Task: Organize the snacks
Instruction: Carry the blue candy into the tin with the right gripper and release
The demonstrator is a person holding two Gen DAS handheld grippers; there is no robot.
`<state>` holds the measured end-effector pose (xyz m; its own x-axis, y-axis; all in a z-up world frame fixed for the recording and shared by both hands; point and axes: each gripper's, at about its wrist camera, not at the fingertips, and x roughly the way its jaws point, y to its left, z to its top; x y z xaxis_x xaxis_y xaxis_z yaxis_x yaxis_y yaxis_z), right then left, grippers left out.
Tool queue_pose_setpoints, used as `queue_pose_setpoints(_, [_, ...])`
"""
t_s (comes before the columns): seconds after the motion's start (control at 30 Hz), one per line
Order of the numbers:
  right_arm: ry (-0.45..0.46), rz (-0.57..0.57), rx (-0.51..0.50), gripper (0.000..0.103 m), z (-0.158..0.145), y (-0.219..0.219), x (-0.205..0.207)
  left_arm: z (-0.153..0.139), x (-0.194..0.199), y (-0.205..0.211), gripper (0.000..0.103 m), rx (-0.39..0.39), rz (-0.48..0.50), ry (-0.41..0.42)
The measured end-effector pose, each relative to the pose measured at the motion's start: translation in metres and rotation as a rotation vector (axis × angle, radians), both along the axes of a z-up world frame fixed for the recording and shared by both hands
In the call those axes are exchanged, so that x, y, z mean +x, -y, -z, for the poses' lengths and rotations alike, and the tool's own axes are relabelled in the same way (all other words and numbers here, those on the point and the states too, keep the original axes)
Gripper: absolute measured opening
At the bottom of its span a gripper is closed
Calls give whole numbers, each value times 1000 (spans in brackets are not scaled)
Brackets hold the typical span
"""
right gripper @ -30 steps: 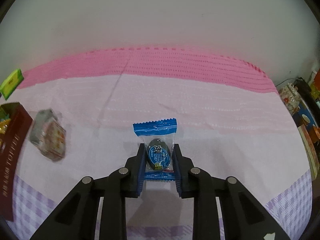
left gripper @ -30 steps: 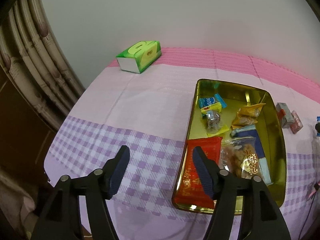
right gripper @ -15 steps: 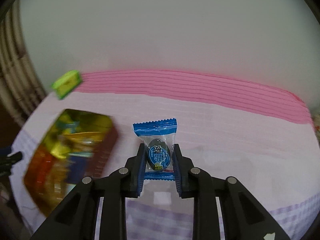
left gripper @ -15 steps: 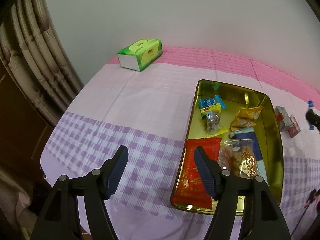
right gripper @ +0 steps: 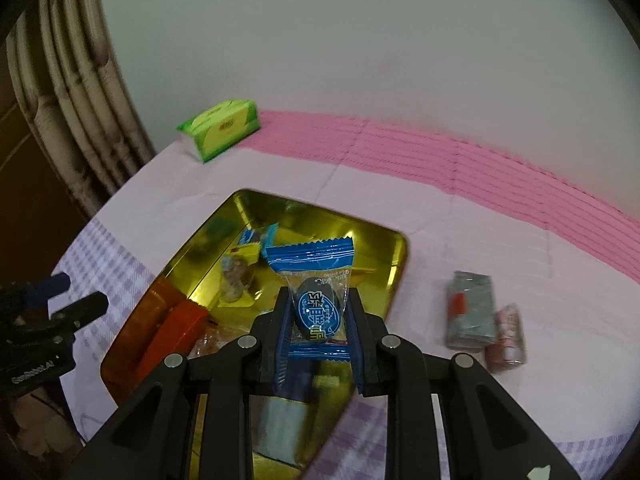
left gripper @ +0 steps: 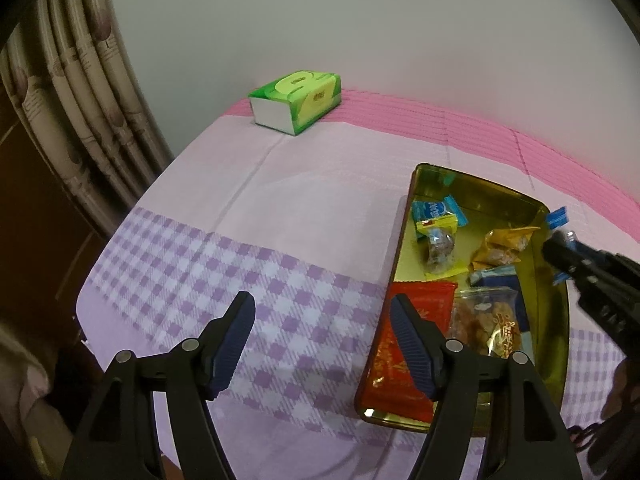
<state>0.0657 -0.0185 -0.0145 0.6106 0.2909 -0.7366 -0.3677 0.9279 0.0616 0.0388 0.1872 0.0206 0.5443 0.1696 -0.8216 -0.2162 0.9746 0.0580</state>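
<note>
A gold tin tray (left gripper: 554,320) (right gripper: 200,248) lies on the checked tablecloth and holds several snack packets, among them a red packet (left gripper: 404,340) and a clear bag of fried snacks (left gripper: 490,324). My right gripper (right gripper: 318,316) is shut on a blue-wrapped candy (right gripper: 316,312) and hangs over the tray's near part. In the left wrist view that gripper (left gripper: 560,252) comes in from the right above the tray's right rim. My left gripper (left gripper: 322,316) stands open and empty over the cloth beside the tray's left edge.
A green tissue box (left gripper: 298,100) (right gripper: 222,128) stands at the table's far left corner by the wall. A grey packet (right gripper: 472,312) and a small reddish packet (right gripper: 506,338) lie on the cloth right of the tray. A curtain (left gripper: 80,80) hangs left.
My right gripper has swung left with the candy, from bare cloth to above the tray. It has entered the left wrist view from the right. The left gripper has hardly moved.
</note>
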Motion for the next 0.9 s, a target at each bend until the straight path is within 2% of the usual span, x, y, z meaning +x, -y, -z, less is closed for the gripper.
queue_pose_setpoints(0.13, [-8,-3,-12,23,7,-9,5,2,1,-6,70,-27,-16,-10])
queue_pose_setpoints(0.6, [-49,-3,-65,24,29,-24,19,4,1,-10,70,-22,-33,-15])
queue_pose_setpoints(0.9, [-45,-8,-72,25,29,-26,18,5,2,-6,70,-16,-21,-18])
